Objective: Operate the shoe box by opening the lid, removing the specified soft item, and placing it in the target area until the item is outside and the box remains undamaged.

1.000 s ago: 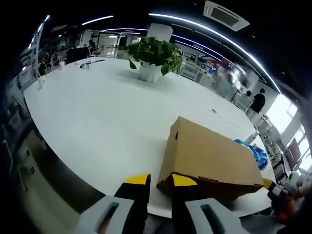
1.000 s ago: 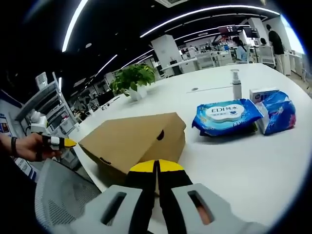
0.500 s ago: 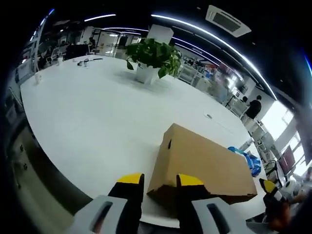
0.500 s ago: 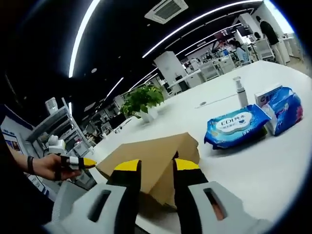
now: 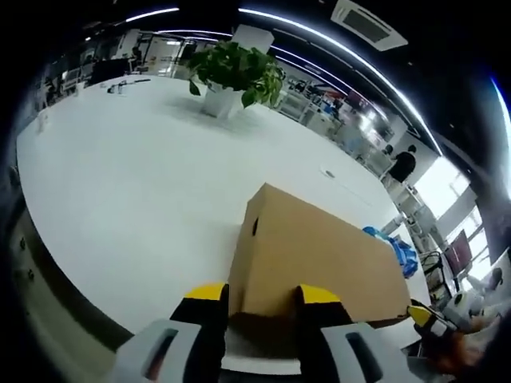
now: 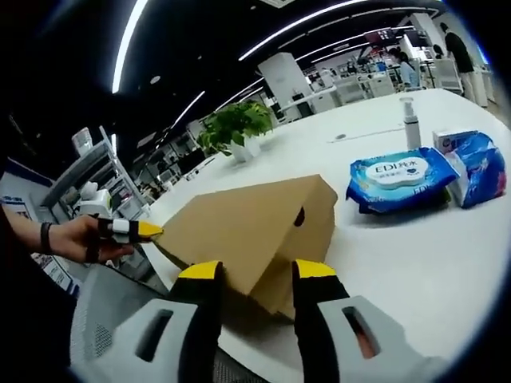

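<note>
Closed shoe box [image 5: 319, 259] lies on the white table [image 5: 128, 175]; its near end sits between the spread jaws of the left gripper [image 5: 259, 294]. Right gripper [image 6: 255, 271], jaws likewise apart, faces the box corner; contact unclear, contents hidden. Wipes pack [image 6: 397, 174] at two o'clock

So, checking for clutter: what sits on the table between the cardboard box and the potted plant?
Nothing: in the left gripper view the white table is bare between the cardboard box and the potted plant.
</note>
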Available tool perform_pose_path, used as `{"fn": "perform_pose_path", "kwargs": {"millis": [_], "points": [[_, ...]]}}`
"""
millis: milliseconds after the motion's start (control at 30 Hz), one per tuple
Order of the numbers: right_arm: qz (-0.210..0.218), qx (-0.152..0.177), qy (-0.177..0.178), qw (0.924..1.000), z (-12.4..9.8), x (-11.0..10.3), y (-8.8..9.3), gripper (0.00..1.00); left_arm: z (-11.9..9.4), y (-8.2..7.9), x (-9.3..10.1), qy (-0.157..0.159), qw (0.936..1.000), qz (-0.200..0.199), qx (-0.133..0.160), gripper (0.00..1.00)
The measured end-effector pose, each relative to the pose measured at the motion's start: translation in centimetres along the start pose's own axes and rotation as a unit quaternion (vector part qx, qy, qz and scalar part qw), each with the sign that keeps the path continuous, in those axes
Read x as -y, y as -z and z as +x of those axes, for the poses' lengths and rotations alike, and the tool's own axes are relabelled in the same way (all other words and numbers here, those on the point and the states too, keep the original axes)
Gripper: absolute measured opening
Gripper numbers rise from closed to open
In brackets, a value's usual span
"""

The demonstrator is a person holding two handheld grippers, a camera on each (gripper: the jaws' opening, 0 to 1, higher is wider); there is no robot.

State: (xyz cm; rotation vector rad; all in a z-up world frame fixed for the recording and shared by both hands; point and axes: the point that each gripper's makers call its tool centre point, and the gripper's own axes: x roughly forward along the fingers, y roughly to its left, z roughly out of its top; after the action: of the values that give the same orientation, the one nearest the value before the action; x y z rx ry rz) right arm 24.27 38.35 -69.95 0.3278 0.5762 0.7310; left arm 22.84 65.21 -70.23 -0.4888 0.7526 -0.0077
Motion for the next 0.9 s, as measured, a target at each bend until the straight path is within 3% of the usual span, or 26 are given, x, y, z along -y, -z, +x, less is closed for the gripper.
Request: {"fn": "perform_pose_path", "kwargs": {"millis": [100, 200, 400, 667, 900], "points": [[0.004, -0.004, 0.007, 1.0, 0.4, 0.3, 0.4, 0.3, 0.4, 0.5, -0.1, 0.007, 0.9998, -0.002, -0.018, 0.32], [0.042, 0.02, 0.032, 0.9984, 0.8, 0.7, -0.1, 0.29, 0.3, 0.4, -0.1, 0.02, 0.9994, -0.017, -0.022, 0.32], [0.027, 0.016, 0.045, 0.9985, 2.3, 1.0, -0.9, 0.28, 0.9, -0.3, -0.4, 0.027, 0.9993, -0.014, -0.019, 0.32], [0.019, 0.004, 0.076, 0.9969, 6.5, 3.2, -4.4, 0.25, 3.9, -3.5, -0.5, 0.034, 0.9991, -0.021, -0.017, 0.32], [0.011, -0.001, 0.105, 0.9944, 8.2, 5.4, -6.7, 0.25, 7.9, -6.7, 0.8, 0.049, 0.9985, -0.004, -0.025, 0.32]]}}
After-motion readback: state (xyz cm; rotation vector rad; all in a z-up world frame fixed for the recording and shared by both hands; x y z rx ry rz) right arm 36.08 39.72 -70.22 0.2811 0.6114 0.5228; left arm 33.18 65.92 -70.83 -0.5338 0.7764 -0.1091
